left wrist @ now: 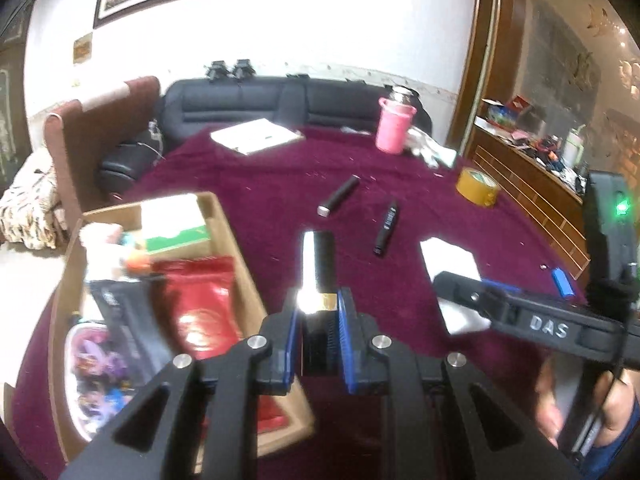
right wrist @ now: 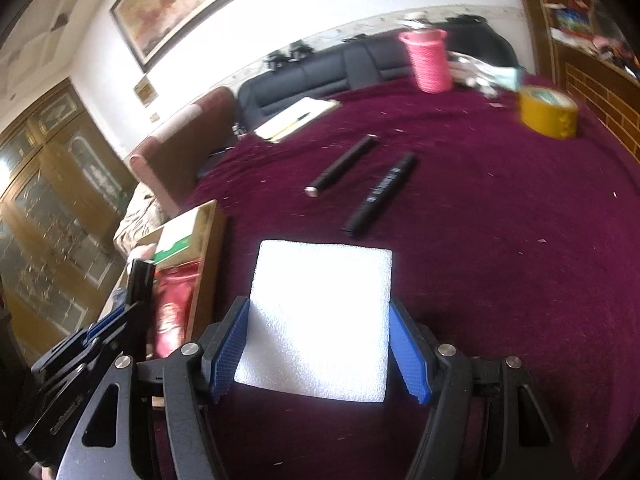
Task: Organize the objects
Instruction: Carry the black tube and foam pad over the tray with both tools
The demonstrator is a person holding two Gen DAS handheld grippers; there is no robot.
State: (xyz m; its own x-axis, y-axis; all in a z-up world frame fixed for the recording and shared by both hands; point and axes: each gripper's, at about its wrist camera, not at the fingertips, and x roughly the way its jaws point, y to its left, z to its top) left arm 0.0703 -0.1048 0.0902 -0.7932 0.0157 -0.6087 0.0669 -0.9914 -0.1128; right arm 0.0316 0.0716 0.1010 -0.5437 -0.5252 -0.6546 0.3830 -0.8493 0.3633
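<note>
1. The left gripper (left wrist: 318,312) is clamped on a slim black stick with a shiny side (left wrist: 318,260), which is held upright between the blue pads above the maroon-covered counter (left wrist: 280,176).
2. The right gripper (right wrist: 320,344) is closed on a white foam square (right wrist: 320,320); both blue pads are pressed against its left and right edges.
3. A cardboard box (left wrist: 236,264) is seen at the counter's left edge, just left of the left gripper; a red pouch (left wrist: 200,304), a green-and-white packet (left wrist: 176,224) and other blurred items lie inside it.
4. Two dark tubes are laid near the middle of the counter, side by side but apart: one with a silver end (right wrist: 344,164) and one with printed lettering (right wrist: 380,196).
5. A roll of yellow tape (right wrist: 548,112) is placed toward the right edge, and a pink cup (right wrist: 428,60) near the far right corner.
6. A white notepad (right wrist: 296,118) is set at the far edge.
</note>
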